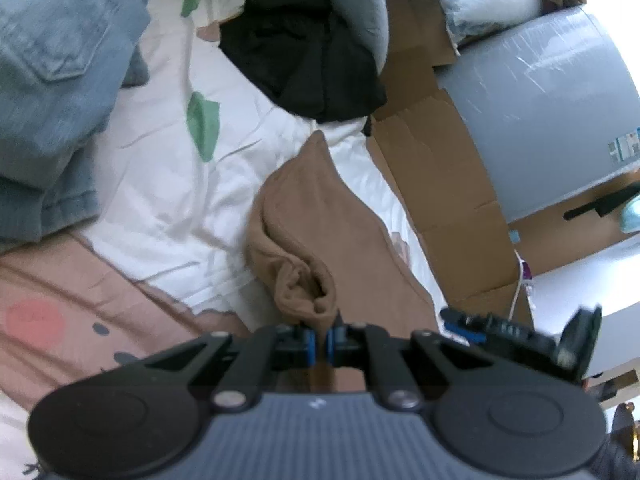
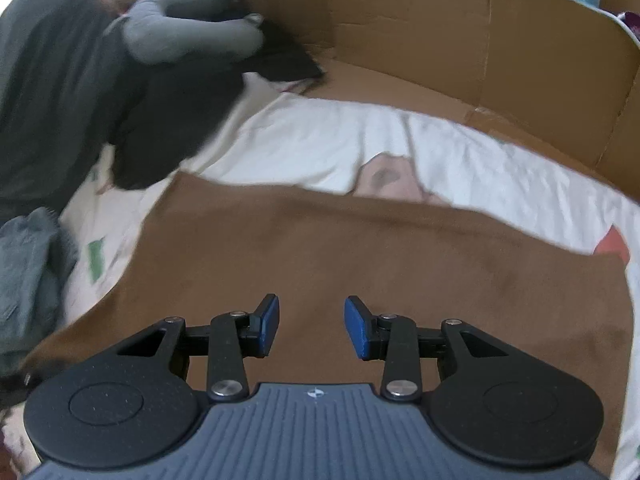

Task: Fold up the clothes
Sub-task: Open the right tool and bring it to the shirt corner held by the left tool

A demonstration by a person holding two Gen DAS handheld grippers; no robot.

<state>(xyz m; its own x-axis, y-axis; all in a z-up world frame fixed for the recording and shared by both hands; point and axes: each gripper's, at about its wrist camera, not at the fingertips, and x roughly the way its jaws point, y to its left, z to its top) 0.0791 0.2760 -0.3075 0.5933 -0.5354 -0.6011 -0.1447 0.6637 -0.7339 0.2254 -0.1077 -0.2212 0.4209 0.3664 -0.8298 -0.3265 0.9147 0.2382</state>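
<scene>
A brown garment (image 1: pixel 320 220) lies on the white patterned bedsheet (image 1: pixel 168 168). My left gripper (image 1: pixel 319 346) is shut on a bunched fold of the brown garment at its near end, which rises a little off the sheet. In the right wrist view the same brown garment (image 2: pixel 340 248) spreads flat and wide below my right gripper (image 2: pixel 311 326), which is open and empty just above the cloth. The right gripper (image 1: pixel 520 334) also shows at the right edge of the left wrist view.
Blue denim jeans (image 1: pixel 52 92) lie at the left, a black garment (image 1: pixel 312 52) and a grey one (image 2: pixel 192 36) at the far side. Cardboard walls (image 2: pixel 460 40) border the bed on the right. A grey box (image 1: pixel 540 116) stands beyond.
</scene>
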